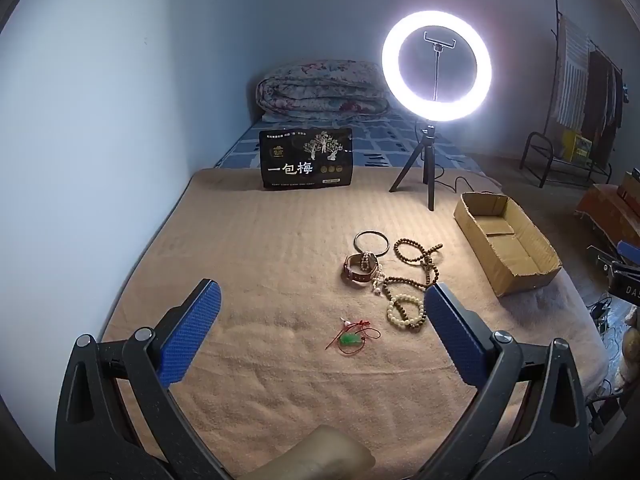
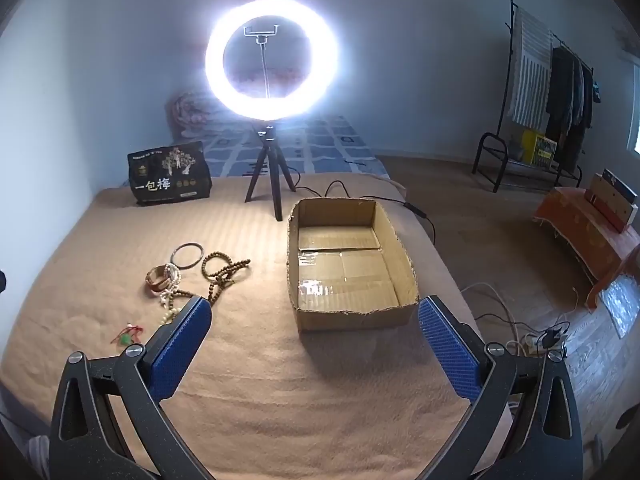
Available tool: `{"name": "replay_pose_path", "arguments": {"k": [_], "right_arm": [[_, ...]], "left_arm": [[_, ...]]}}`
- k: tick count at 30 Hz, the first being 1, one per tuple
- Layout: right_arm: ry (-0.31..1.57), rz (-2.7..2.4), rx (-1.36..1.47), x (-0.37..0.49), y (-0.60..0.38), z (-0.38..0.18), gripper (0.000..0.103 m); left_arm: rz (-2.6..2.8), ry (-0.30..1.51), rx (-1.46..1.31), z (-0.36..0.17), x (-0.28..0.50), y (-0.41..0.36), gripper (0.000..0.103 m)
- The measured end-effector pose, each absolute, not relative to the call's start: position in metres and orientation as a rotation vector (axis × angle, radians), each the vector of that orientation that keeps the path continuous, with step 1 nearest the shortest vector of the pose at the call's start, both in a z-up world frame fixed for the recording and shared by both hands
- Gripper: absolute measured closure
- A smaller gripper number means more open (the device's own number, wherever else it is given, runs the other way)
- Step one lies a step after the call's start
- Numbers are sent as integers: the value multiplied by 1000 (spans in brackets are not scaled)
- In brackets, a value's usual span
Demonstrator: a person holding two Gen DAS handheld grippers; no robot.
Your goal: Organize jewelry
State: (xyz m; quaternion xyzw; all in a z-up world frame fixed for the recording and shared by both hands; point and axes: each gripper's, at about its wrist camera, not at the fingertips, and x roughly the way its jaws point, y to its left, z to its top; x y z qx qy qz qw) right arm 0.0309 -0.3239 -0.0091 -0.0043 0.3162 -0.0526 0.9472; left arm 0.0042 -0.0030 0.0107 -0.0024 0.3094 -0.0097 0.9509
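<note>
Tan blanket (image 1: 260, 248); brown cardboard box (image 2: 400, 256); blue, textured gripper pads (image 1: 192, 332); green pendant (image 1: 349, 339) on red cord; black snack bag (image 1: 306, 159) had white lettering.

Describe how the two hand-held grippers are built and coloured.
The left hand-held gripper and right hand-held gripper look alike: matte black plastic arms with triangular cut-outs, round silver pivot bolts, and two flat, rectangular blue fingers with a fine woven-grid texture. No cables or markings show on them.

Jewelry pile (image 2: 192, 276) lies on blanket (image 2: 248, 380), left of cardboard box (image 2: 404, 264), ring light (image 2: 272, 56) behind.
</note>
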Motion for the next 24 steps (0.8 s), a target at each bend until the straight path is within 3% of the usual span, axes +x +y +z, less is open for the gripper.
{"name": "replay_pose_path", "arguments": {"k": [24], "right_arm": [[639, -101, -5, 30, -322, -6, 0]], "left_arm": [[-31, 617, -13, 22, 2, -7, 0]]}}
